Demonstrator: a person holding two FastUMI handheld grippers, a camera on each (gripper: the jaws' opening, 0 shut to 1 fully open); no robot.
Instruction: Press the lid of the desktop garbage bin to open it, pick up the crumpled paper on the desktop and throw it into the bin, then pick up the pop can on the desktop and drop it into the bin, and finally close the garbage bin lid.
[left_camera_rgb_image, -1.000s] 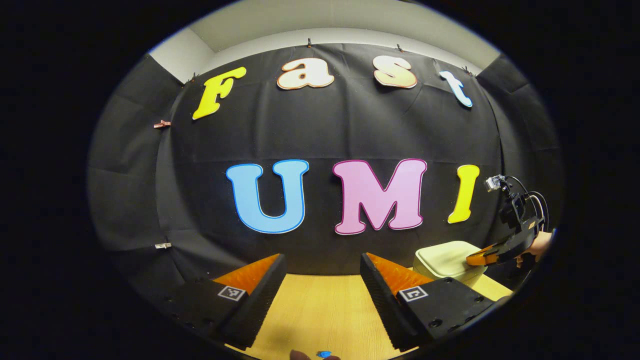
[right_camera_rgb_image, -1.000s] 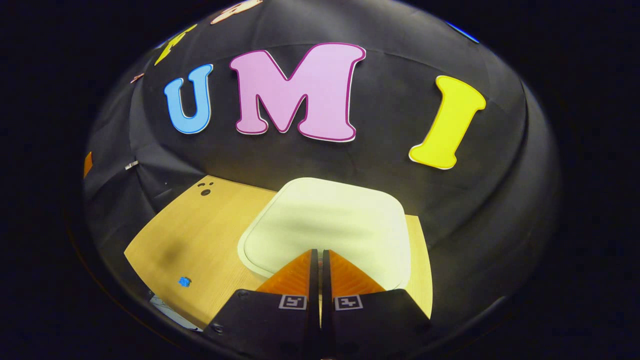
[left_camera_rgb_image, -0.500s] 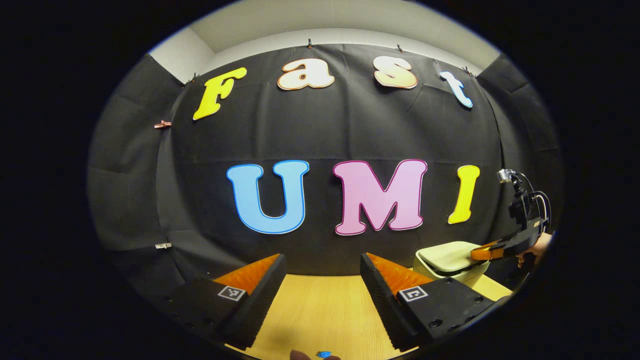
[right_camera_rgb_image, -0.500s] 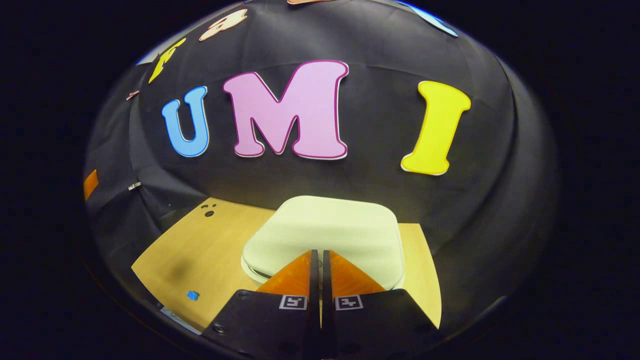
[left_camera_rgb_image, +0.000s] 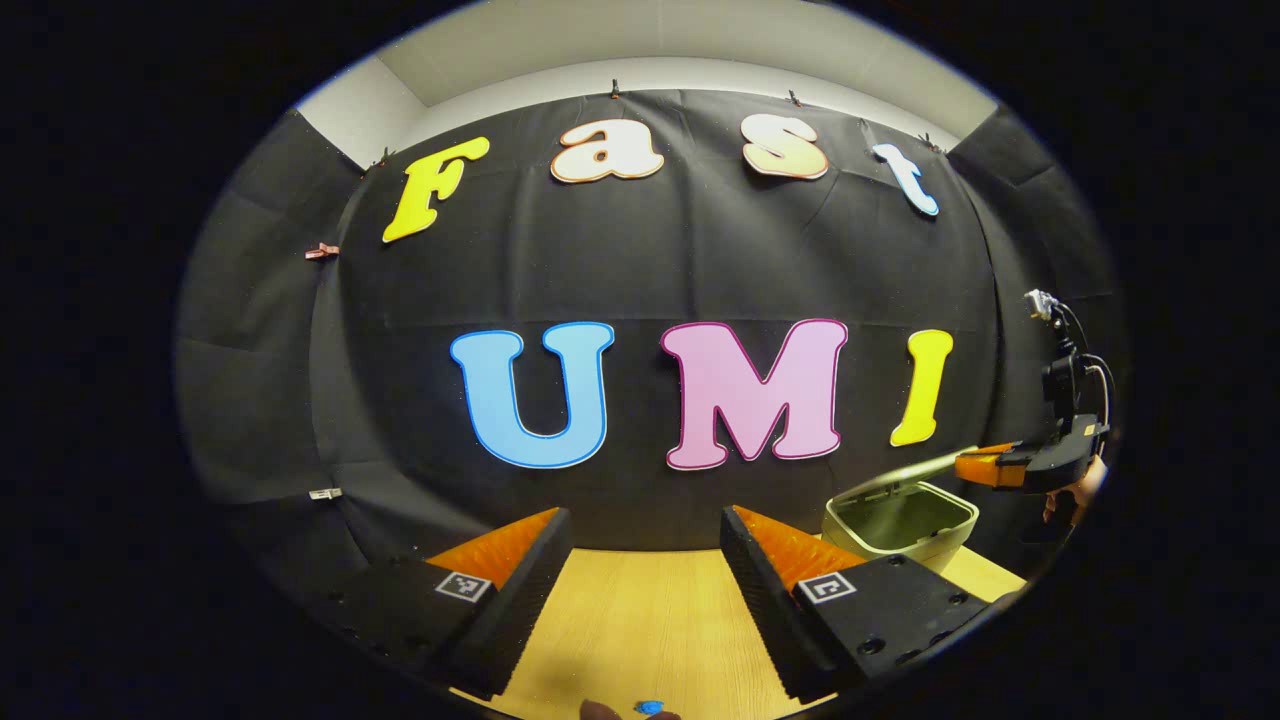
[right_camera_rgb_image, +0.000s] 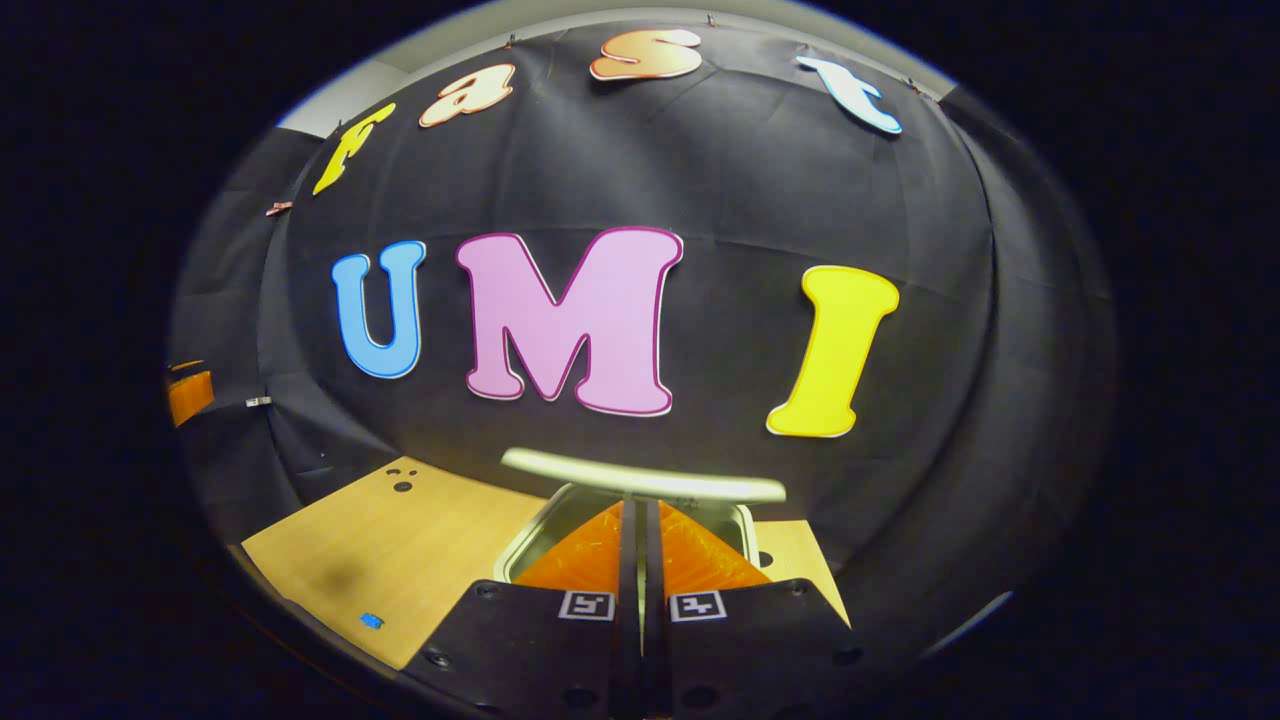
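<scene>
Now the bin (left_camera_rgb_image: 902, 520) sits at the table's (left_camera_rgb_image: 640, 620) far right w/ lid (right_camera_rgb_image: 645, 482) popped up. Right gripper (right_camera_rgb_image: 640, 535) hovers just above its rim, fingers pressed together, holding nothing. Left gripper (left_camera_rgb_image: 645, 545) spread wide, empty.

Bin (right_camera_rgb_image: 540, 530) mostly hidden behind right tool (right_camera_rgb_image: 640, 515), inside not visible there. Bin front wall (left_camera_rgb_image: 935, 548) partly covered by left tool (left_camera_rgb_image: 645, 530) finger. Hand (left_camera_rgb_image: 1075, 490) holding the far tool cut off at the edge. Small blue thing (left_camera_rgb_image: 649, 708) on surface (left_camera_rgb_image: 640, 620) cut off, too small to identify.
</scene>
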